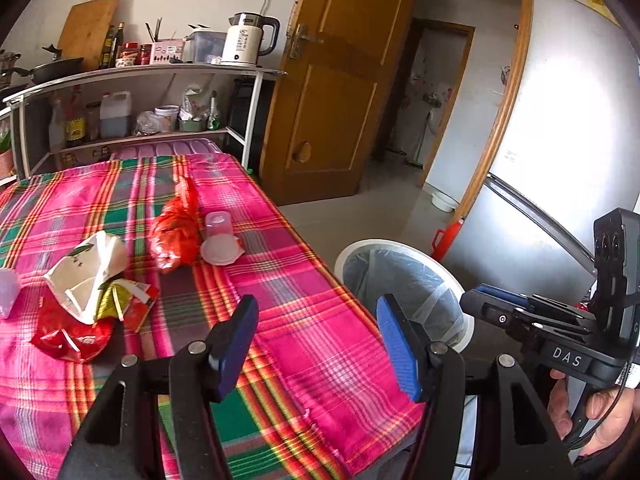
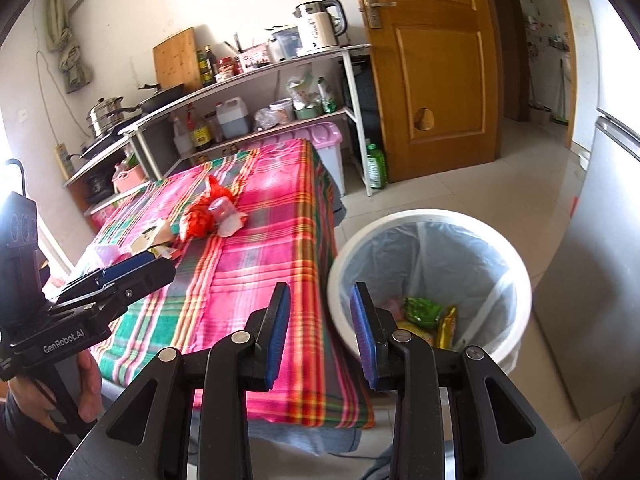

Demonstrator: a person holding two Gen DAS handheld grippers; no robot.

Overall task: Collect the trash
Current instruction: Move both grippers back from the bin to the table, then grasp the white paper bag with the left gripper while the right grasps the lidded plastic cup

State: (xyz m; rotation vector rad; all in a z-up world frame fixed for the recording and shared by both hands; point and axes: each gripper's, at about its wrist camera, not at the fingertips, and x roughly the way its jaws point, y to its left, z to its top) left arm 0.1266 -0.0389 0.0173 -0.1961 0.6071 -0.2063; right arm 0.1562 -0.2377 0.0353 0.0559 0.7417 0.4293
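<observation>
Trash lies on the plaid tablecloth (image 1: 312, 280): a torn white carton (image 1: 90, 268), a crumpled red wrapper (image 1: 72, 336), a gold wrapper (image 1: 116, 300), a red plastic bag (image 1: 176, 232) and an upturned clear cup (image 1: 219, 224) on a lid. My left gripper (image 1: 318, 320) hovers open over the table's near right edge, nothing between its fingers. The white bin (image 2: 520, 272) with a clear liner stands on the floor beside the table and holds green and yellow wrappers (image 2: 422, 312). My right gripper (image 2: 320, 300) is open and empty, above the gap between table and bin.
A white shelf rack (image 1: 256, 112) with a kettle (image 1: 248, 40), bottles and pans stands behind the table. A wooden door (image 1: 340, 80) hangs open at the back; a silver fridge (image 1: 560, 140) rises right of the bin. A green bottle (image 2: 376, 168) stands on the floor.
</observation>
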